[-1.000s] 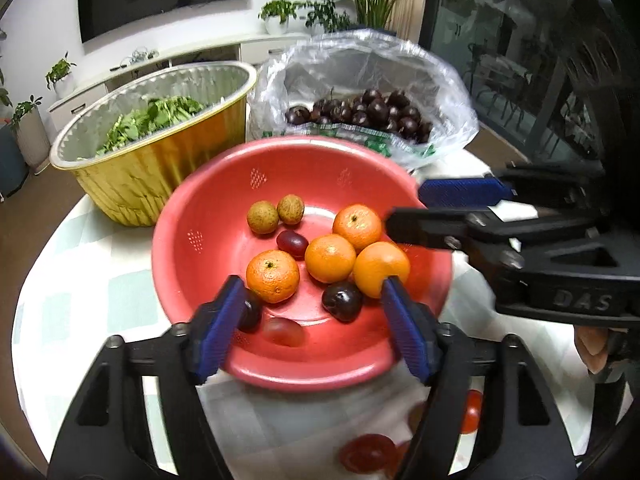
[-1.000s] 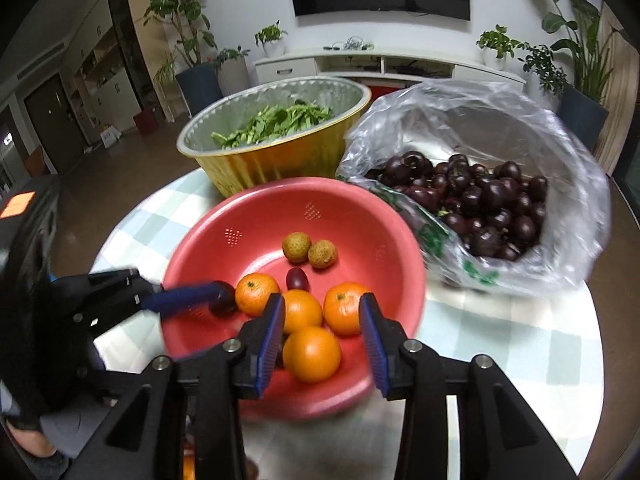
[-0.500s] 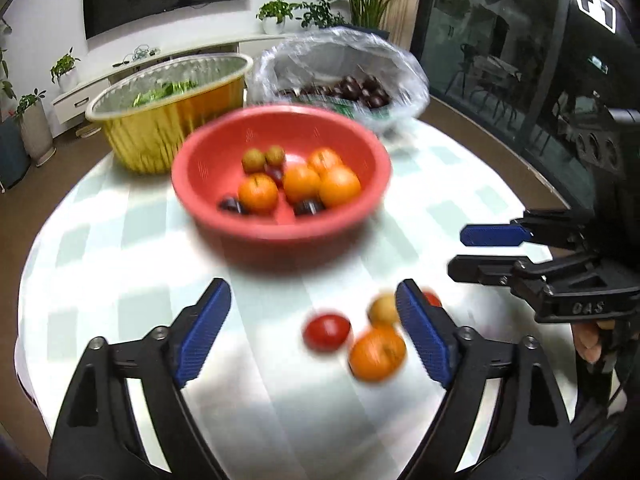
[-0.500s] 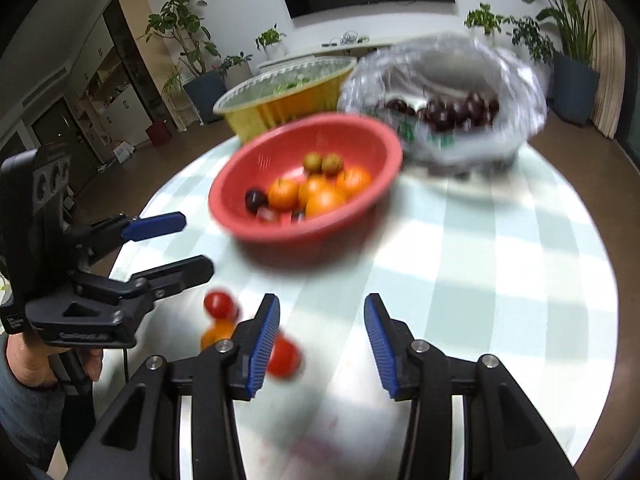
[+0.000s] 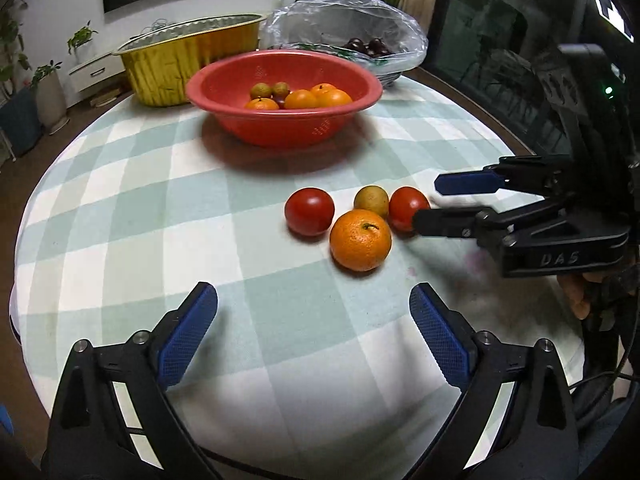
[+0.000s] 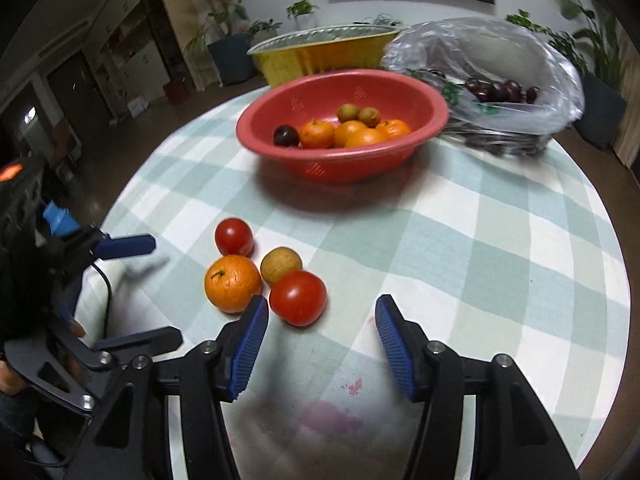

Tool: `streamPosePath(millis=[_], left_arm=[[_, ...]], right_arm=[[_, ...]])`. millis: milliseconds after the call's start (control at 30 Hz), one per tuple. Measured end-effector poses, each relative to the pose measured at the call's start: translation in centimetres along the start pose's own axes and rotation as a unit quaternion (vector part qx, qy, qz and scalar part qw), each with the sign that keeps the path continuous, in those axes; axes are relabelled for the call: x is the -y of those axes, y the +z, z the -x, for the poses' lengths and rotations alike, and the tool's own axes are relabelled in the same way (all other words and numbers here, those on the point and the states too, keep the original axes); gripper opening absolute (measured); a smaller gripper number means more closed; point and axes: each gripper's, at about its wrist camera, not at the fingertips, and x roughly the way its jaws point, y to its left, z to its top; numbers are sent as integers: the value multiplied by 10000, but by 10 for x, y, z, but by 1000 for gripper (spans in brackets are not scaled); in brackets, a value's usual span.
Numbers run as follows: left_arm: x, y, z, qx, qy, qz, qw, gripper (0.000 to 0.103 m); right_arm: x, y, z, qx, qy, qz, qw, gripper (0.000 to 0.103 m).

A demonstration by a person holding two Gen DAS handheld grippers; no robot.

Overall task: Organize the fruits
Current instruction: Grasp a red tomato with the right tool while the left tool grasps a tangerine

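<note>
Four loose fruits lie together on the checked tablecloth: a tangerine (image 5: 360,239) (image 6: 232,283), a small brown round fruit (image 5: 371,201) (image 6: 281,264) and two tomatoes (image 5: 309,211) (image 5: 408,208) (image 6: 234,236) (image 6: 298,297). Behind them, the red bowl (image 5: 280,132) (image 6: 340,160) holds several tangerines, brown fruits and a dark plum. My left gripper (image 5: 314,308) (image 6: 166,290) hangs short of the tangerine, jaws opening wide, nothing between them. My right gripper (image 6: 320,316) (image 5: 436,202) is also opening and empty, one fingertip close beside the nearer tomato.
A gold foil tray (image 5: 192,52) (image 6: 320,56) stands behind the bowl, and a clear plastic bag of dark cherries (image 5: 348,32) (image 6: 500,88) is at the back right. The round table drops off on all sides. A pink stain (image 6: 328,416) marks the near cloth.
Both grippers have drawn back from over the red bowl to the near part of the table, above the loose fruits. Both pairs of jaws have widened.
</note>
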Motion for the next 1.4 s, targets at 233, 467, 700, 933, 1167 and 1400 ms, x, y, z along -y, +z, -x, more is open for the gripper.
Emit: streamPosePath(millis=[233,467,700,933,1167,1400], left_arm=[[0,2,2,92,201,27,9998,103],[1,8,-3,95,248,7,9996,103],[16,19,-22,-265,223,-111,9993,103],[23,34,-35,-308,252,-52,9992,102],[28,39,-45,-421,231,-116,9988,69],[31,38,-51,-463,197,-177,9986,50]], right_arm=[[-6,2,-14,-174,-29,296,9994,59],[-9,0,-19,-204,41,464,9987,41],[-4,-5,-2,-16,124,158,9998,35],[7,-15,18,178,136,-213,9995,35],[10,-19,23,229,156,-315,9991,35],[7,-20,26,261,158,-288,9991,35]])
